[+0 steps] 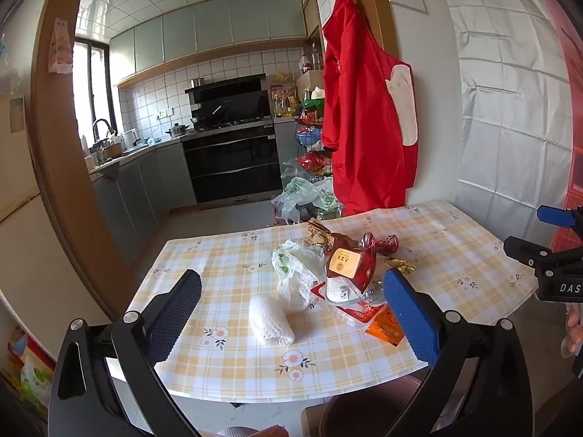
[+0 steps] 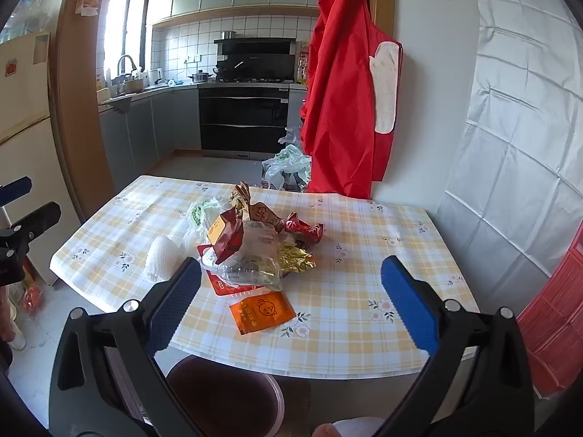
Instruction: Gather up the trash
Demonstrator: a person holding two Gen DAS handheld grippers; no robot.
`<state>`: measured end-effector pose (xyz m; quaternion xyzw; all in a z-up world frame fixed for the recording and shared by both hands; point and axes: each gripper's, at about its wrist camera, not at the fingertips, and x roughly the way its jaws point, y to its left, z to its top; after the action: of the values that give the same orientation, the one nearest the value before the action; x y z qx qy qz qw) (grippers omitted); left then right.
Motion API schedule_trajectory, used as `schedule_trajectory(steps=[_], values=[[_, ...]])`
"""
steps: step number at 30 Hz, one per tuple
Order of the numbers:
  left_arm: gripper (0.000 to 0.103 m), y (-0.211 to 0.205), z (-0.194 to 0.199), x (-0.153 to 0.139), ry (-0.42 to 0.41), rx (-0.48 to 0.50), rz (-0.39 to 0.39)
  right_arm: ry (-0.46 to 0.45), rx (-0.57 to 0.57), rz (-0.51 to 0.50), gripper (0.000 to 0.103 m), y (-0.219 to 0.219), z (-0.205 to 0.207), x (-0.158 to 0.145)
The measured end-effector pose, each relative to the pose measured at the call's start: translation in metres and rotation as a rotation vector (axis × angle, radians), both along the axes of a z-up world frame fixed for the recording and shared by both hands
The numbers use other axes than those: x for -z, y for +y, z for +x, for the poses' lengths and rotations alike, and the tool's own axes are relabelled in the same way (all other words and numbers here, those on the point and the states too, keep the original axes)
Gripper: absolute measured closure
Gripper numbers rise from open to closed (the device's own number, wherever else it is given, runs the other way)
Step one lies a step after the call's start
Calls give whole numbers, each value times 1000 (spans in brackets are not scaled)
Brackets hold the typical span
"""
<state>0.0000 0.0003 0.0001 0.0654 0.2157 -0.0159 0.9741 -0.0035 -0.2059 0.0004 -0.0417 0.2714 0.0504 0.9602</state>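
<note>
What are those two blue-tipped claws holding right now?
Nothing. The left gripper and the right gripper both stand wide open above the table, short of the trash pile.

Checked table — trash heap, orange packet, white net.

- A white foam mesh sleeve lay on its side on the yellow-checked tablecloth, at the left edge of the trash pile.
- A crumpled white-and-green plastic bag sat just behind the sleeve.
- A red carton with a cream label stood tilted atop a crushed clear plastic container.
- An orange flat sachet lay nearest the cloth's front edge.
- Gold foil wrapper and crumpled red foil wrapper lay right of the carton.
</note>
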Motion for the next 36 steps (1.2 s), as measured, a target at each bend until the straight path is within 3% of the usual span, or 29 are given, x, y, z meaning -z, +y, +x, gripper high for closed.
schedule_trajectory(steps=[36], values=[[5,2,-3,-4,0,11,-1,2,1,-5,6,0,-1,-1]])
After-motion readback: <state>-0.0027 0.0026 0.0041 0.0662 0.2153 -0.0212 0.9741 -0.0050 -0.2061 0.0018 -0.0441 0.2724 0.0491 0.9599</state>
